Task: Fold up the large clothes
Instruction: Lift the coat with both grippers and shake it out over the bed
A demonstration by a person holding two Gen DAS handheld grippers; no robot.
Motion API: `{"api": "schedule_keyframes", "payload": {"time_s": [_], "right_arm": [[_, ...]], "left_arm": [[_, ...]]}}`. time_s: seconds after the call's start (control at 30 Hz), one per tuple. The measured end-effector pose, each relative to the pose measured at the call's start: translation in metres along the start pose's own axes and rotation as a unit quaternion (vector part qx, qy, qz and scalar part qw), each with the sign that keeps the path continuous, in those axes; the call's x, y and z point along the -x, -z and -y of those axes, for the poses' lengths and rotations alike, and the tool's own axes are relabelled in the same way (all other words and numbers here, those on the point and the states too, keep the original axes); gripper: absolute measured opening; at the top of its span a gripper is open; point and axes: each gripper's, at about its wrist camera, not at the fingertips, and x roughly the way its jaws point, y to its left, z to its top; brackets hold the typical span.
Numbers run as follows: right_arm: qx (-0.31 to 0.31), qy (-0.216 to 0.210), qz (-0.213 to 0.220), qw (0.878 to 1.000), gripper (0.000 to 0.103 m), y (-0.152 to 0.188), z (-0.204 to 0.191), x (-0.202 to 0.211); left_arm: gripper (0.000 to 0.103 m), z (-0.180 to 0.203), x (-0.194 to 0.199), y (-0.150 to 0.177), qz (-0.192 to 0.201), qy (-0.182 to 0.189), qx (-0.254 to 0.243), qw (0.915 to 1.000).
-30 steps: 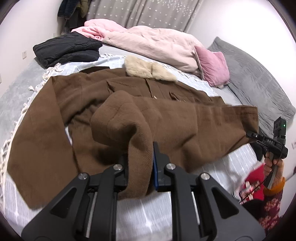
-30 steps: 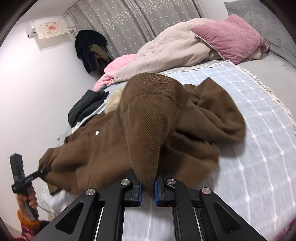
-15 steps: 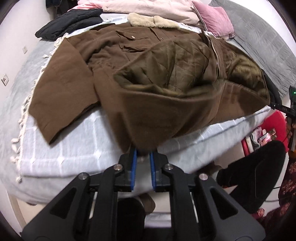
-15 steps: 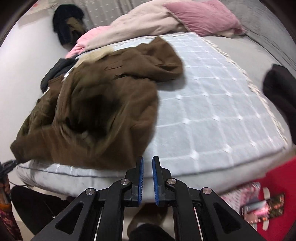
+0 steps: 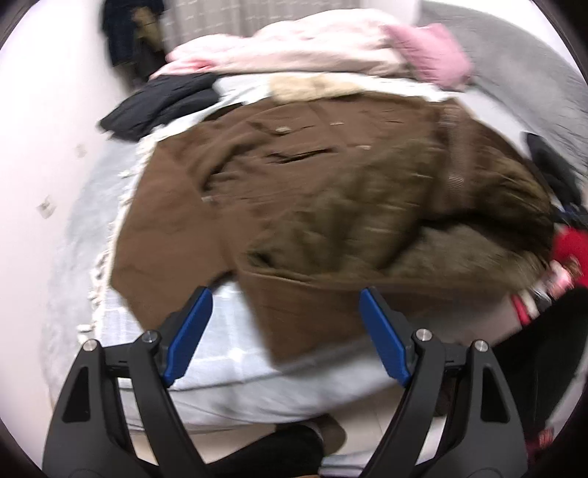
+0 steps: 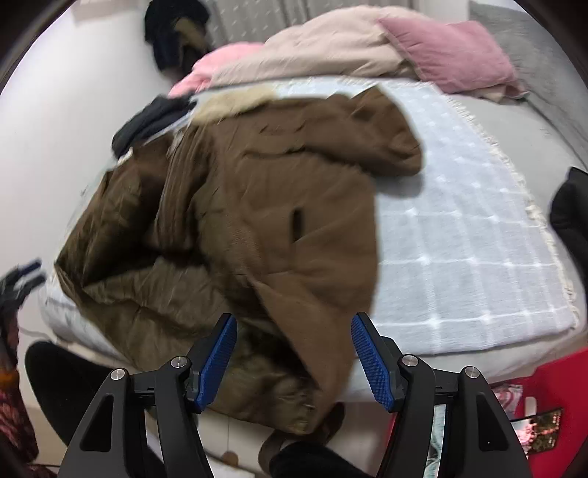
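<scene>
While both fingers (image 6: 217,362) gape, coat (image 6: 257,206) lies beyond

Bed (image 6: 544,121) under brown coat (image 6: 275,206)

You've got a pale grey checked blanket with a fringed edge (image 6: 459,235) spread on the bed. At its far end lie a pink velvet cushion (image 6: 452,55), a beige quilted duvet (image 6: 330,55) and a folded black garment (image 5: 161,103). Dotted grey curtains (image 5: 235,18) hang behind, blurred.
</scene>
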Motion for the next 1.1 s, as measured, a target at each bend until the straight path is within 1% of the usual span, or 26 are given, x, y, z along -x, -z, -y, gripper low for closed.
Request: {"api": "schedule_keyframes", "payload": {"time_s": [0.03, 0.1, 0.17, 0.2, 0.23, 0.27, 0.37, 0.4, 0.43, 0.47, 0.5, 0.53, 0.57, 0.6, 0.63, 0.7, 0.73, 0.77, 0.8, 0.83, 0.9, 0.93, 0.97, 1.0, 1.07, 1.1], "right_arm": [[0.001, -0.001, -0.009, 1.000, 0.066, 0.001, -0.002, -0.007], [0.003, 0.010, -0.030, 1.000, 0.066, 0.006, -0.003, -0.021], [0.001, 0.046, -0.055, 0.997, 0.066, 0.011, 0.003, -0.037], [-0.002, 0.063, -0.067, 0.996, 0.066, 0.012, 0.005, -0.044], [-0.005, 0.073, -0.073, 0.995, 0.066, 0.013, 0.010, -0.048], [-0.013, 0.081, -0.079, 0.993, 0.066, 0.014, 0.015, -0.052], [-0.021, 0.085, -0.080, 0.993, 0.066, 0.016, 0.023, -0.053], [-0.020, 0.083, -0.078, 0.993, 0.066, 0.016, 0.024, -0.052], [-0.019, 0.082, -0.076, 0.994, 0.066, 0.017, 0.025, -0.052], [-0.017, 0.081, -0.074, 0.994, 0.065, 0.018, 0.024, -0.051], [-0.011, 0.082, -0.069, 0.994, 0.062, 0.018, 0.022, -0.050], [-0.004, 0.082, -0.060, 0.995, 0.055, 0.018, 0.020, -0.049], [0.004, 0.081, -0.053, 0.995, 0.027, 0.017, 0.018, -0.047], [0.014, 0.081, -0.046, 0.996, 0.008, 0.014, 0.017, -0.046], [0.019, 0.096, -0.040, 0.994, 0.008, 0.013, 0.016, -0.042], [0.037, 0.171, -0.016, 0.984, 0.006, 0.012, 0.019, -0.028], [0.039, 0.188, -0.013, 0.981, 0.006, 0.012, 0.022, -0.022], [0.035, 0.188, -0.015, 0.981, 0.006, 0.013, 0.030, -0.014], [0.029, 0.183, -0.019, 0.982, 0.006, 0.014, 0.035, -0.010], [0.021, 0.180, -0.025, 0.983, 0.006, 0.016, 0.043, -0.006], [0.002, 0.145, -0.040, 0.989, 0.008, 0.019, 0.054, -0.002], [-0.010, 0.124, -0.044, 0.991, 0.010, 0.020, 0.057, 0.001], [-0.020, 0.101, -0.045, 0.994, 0.014, 0.022, 0.059, 0.006], [-0.020, 0.086, -0.046, 0.995, 0.015, 0.022, 0.057, 0.011], [-0.008, 0.072, -0.036, 0.997, 0.018, 0.024, 0.052, 0.024], [0.000, 0.069, -0.026, 0.997, 0.021, 0.023, 0.047, 0.032]], "left_arm": [[0.082, -0.008, -0.003, -0.003, -0.002, 0.002, 0.021, 0.9998], [0.083, -0.022, -0.006, -0.006, -0.003, 0.041, 0.062, 0.9972], [0.083, -0.027, -0.012, -0.005, -0.015, 0.069, 0.078, 0.9945], [0.083, -0.025, -0.016, -0.003, -0.027, 0.072, 0.078, 0.9940], [0.083, -0.022, -0.023, 0.001, -0.047, 0.070, 0.070, 0.9940], [0.083, -0.017, -0.027, 0.006, -0.056, 0.068, 0.061, 0.9943], [0.081, 0.000, -0.037, 0.027, -0.072, 0.054, 0.027, 0.9956], [0.071, 0.001, -0.036, 0.033, -0.070, 0.050, 0.027, 0.9959], [0.055, 0.000, -0.039, 0.038, -0.067, 0.052, 0.036, 0.9957], [0.048, -0.003, -0.041, 0.041, -0.070, 0.059, 0.049, 0.9946], [0.028, -0.007, -0.044, 0.042, -0.071, 0.068, 0.066, 0.9929], [0.019, -0.012, -0.045, 0.044, -0.069, 0.074, 0.088, 0.9910], [0.015, -0.016, -0.044, 0.045, -0.065, 0.072, 0.100, 0.9902], [0.012, -0.019, -0.040, 0.046, -0.057, 0.072, 0.104, 0.9902], [0.011, -0.022, -0.032, 0.048, -0.049, 0.071, 0.107, 0.9904], [0.010, -0.028, -0.018, 0.055, -0.041, 0.069, 0.114, 0.9902], [0.010, -0.034, -0.009, 0.064, -0.044, 0.080, 0.119, 0.9887], [0.010, -0.037, -0.006, 0.070, -0.054, 0.084, 0.119, 0.9879], [0.010, -0.037, -0.006, 0.078, -0.067, 0.083, 0.112, 0.9879], [0.011, -0.033, -0.008, 0.088, -0.093, 0.081, 0.094, 0.9879], [0.013, -0.026, -0.012, 0.099, -0.125, 0.077, 0.073, 0.9865], [0.017, -0.023, -0.012, 0.103, -0.136, 0.076, 0.064, 0.9858], [0.018, -0.020, -0.010, 0.105, -0.143, 0.075, 0.056, 0.9852], [0.018, -0.019, -0.006, 0.105, -0.140, 0.073, 0.053, 0.9860], [0.020, -0.020, 0.008, 0.102, -0.121, 0.068, 0.049, 0.9891], [0.024, -0.021, 0.015, 0.100, -0.111, 0.070, 0.050, 0.9902]]}}
